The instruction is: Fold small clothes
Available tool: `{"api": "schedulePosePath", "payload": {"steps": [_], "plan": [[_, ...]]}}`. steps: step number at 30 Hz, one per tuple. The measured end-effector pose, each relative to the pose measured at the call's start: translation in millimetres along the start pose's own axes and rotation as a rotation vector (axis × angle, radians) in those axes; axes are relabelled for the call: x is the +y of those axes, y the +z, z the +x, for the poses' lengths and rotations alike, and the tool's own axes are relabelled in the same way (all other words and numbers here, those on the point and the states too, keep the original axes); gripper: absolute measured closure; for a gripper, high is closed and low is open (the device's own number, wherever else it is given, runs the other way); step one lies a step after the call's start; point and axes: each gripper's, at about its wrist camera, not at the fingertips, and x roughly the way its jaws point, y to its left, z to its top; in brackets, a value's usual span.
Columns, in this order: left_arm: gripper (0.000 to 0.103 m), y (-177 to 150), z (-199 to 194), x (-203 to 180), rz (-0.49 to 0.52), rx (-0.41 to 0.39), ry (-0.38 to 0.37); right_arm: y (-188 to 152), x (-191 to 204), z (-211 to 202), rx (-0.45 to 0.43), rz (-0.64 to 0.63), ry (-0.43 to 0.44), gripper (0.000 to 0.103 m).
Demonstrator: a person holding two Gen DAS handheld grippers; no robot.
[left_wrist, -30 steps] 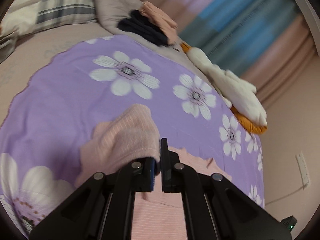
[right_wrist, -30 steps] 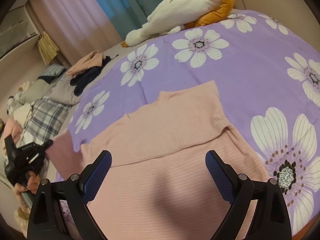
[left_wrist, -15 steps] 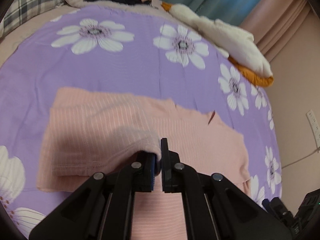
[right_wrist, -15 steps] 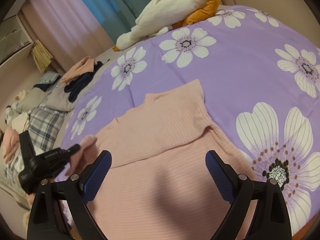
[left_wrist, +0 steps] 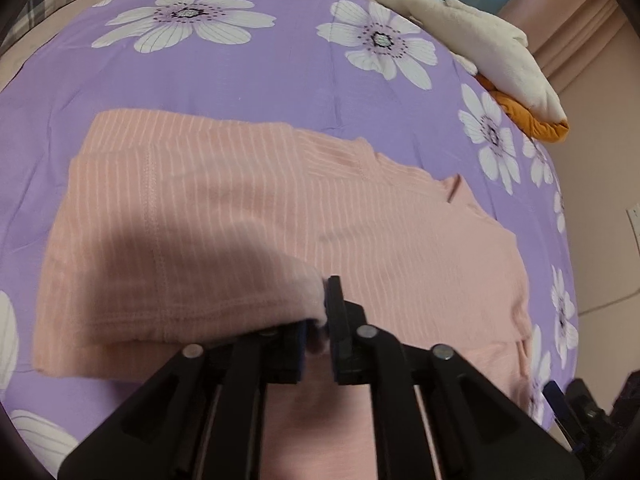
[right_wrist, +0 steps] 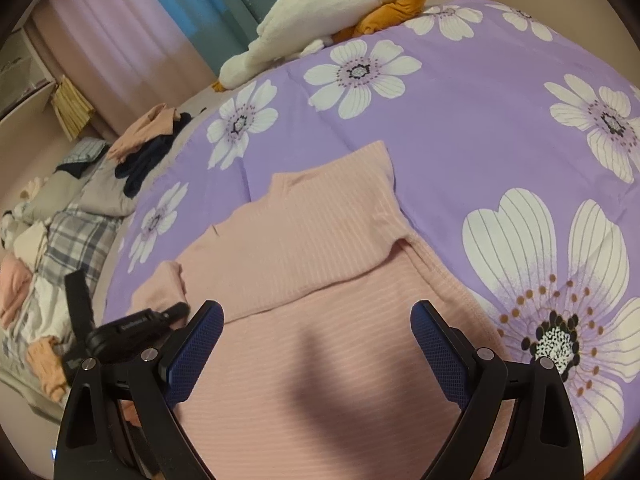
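Observation:
A pink ribbed top [left_wrist: 280, 216] lies on the purple flowered bedspread [left_wrist: 240, 76]. My left gripper [left_wrist: 318, 320] is shut on the top's sleeve cuff [left_wrist: 296, 296] and holds it over the body of the top. In the right wrist view the top [right_wrist: 320, 240] lies with one sleeve folded across it, and the left gripper [right_wrist: 176, 312] shows at its left edge with the cuff [right_wrist: 164, 284]. My right gripper [right_wrist: 316, 344] is open and empty, hovering above the lower part of the top.
A white and orange plush toy [left_wrist: 460, 36] lies at the far edge of the bed, also in the right wrist view [right_wrist: 332, 20]. A heap of pink and dark clothes [right_wrist: 152, 140] and a plaid pillow [right_wrist: 76, 236] sit at the left.
My left gripper has carried the sleeve cuff inward over the top's body, folding the sleeve across. The right gripper has stayed open and nearly still.

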Motion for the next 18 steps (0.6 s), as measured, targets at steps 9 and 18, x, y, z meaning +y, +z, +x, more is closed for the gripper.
{"api": "schedulePosePath", "payload": {"steps": [9,18], "plan": [[0.030,0,-94,40,0.012,-0.108,0.041,1,33,5,0.023,-0.116,-0.014,0.009],[0.049,-9,-116,157,-0.273,-0.191,0.170,6,123,27,0.058,-0.339,0.043,0.009]]}}
